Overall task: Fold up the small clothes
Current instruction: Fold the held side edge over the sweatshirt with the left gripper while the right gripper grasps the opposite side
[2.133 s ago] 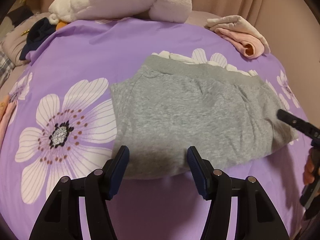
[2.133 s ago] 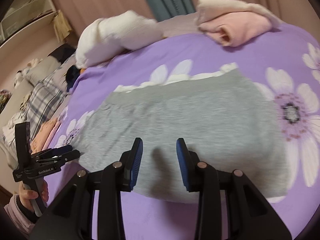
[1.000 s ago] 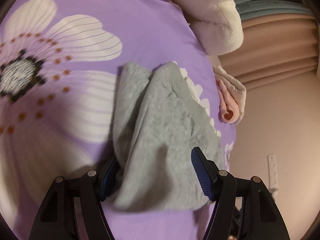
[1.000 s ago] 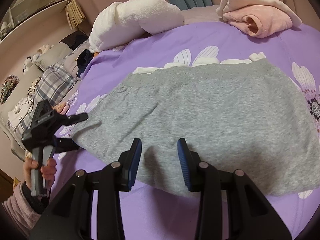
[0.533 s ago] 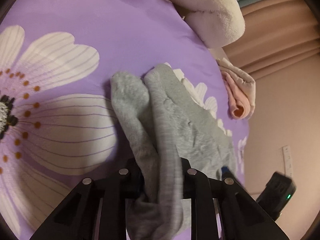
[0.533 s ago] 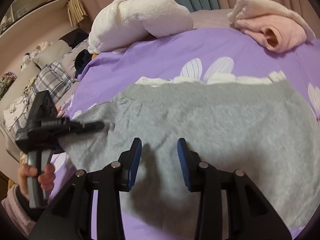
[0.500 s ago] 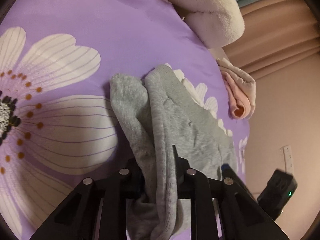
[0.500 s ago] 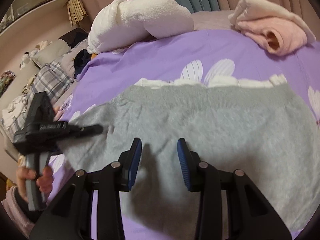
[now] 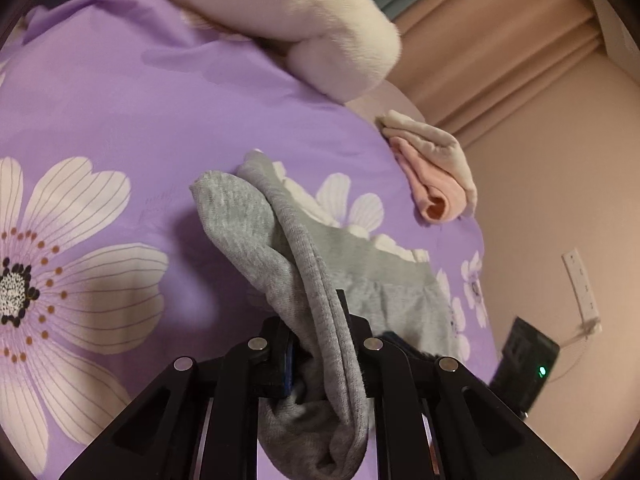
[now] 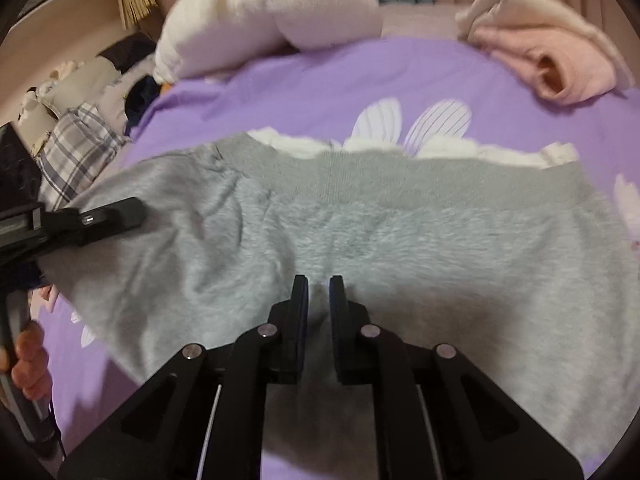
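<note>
A small grey knit garment (image 10: pixel 400 240) with a ribbed waistband lies on the purple flowered bedspread (image 10: pixel 340 76). My left gripper (image 9: pixel 318 320) is shut on the garment's left edge (image 9: pixel 320 300) and holds it lifted off the bed; it also shows at the left of the right wrist view (image 10: pixel 108 216). My right gripper (image 10: pixel 319 292) is over the garment's near middle with its jaws nearly together. Whether cloth is pinched between them does not show.
A folded pink and cream garment (image 10: pixel 560 60) lies at the far right of the bed. A white fluffy blanket (image 10: pixel 264 16) lies at the far edge. Plaid and dark clothes (image 10: pixel 76 144) are piled off the left side. Curtains hang behind.
My left gripper has lifted the garment's left edge higher. My right gripper has moved in over the garment and its jaws have narrowed from wide open to nearly together.
</note>
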Tool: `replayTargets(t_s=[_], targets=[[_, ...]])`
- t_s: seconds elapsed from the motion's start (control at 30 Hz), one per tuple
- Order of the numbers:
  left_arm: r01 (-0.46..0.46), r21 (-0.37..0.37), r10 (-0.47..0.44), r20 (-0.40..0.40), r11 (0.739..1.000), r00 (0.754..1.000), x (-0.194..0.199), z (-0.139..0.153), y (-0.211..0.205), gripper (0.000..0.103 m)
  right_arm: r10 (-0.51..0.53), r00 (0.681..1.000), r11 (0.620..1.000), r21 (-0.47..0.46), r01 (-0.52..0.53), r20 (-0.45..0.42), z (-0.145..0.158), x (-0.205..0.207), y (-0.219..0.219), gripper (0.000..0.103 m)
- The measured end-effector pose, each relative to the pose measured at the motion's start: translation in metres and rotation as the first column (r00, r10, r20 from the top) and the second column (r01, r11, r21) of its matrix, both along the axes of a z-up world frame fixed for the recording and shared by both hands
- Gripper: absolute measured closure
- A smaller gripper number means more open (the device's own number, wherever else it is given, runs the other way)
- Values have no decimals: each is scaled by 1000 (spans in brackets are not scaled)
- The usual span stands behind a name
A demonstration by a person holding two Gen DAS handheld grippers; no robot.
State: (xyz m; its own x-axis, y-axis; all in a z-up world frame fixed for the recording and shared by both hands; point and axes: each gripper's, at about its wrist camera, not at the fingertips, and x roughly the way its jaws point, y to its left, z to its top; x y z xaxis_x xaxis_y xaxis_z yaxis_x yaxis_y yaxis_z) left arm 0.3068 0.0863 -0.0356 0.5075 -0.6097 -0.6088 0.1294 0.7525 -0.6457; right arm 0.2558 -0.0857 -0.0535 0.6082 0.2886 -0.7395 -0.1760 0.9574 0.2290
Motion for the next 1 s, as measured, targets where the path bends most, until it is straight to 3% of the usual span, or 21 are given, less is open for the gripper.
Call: replayTargets(t_s=[0.27, 0.33, 0.43, 0.53, 0.63, 0.67, 0.77, 0.87, 0.97, 1.0], targets=[[33, 33, -34, 29, 999, 999, -9, 18, -22, 91, -23, 999, 1000, -11, 22, -38, -25, -19, -11, 90], [47, 55, -49, 43, 997, 998, -10, 25, -33, 91, -17, 998, 999, 43, 20, -52, -21, -21, -18, 90], [78, 91, -85, 73, 993, 994, -14, 35, -52, 91, -29, 998, 975, 219, 40, -52, -15, -25, -41, 88], [114, 153, -130, 101, 982, 986, -19, 42, -74, 91, -111, 992, 893, 433, 122, -52, -12, -31, -79, 74], [158, 228, -188, 116, 961, 975, -24, 43, -102, 91, -139, 986, 740, 652, 167, -95, -18, -29, -115, 61], [177, 263, -214, 121, 949, 969, -26, 43, -115, 91, -129, 985, 667, 726, 169, -111, -24, -27, -126, 57], [216, 315, -262, 113, 924, 958, -28, 38, -141, 91, -86, 988, 503, 850, 154, -128, -35, -18, -136, 43], [263, 392, -317, 78, 882, 945, -28, 25, -169, 91, -53, 988, 440, 884, 156, -148, -40, -6, -134, 35], [305, 462, -364, 42, 833, 930, -30, 10, -190, 88, -22, 988, 467, 872, 148, -156, -39, 6, -127, 31], [333, 470, -384, 14, 818, 923, -30, 4, -195, 80, -22, 985, 488, 858, 161, -172, -40, 11, -126, 30]])
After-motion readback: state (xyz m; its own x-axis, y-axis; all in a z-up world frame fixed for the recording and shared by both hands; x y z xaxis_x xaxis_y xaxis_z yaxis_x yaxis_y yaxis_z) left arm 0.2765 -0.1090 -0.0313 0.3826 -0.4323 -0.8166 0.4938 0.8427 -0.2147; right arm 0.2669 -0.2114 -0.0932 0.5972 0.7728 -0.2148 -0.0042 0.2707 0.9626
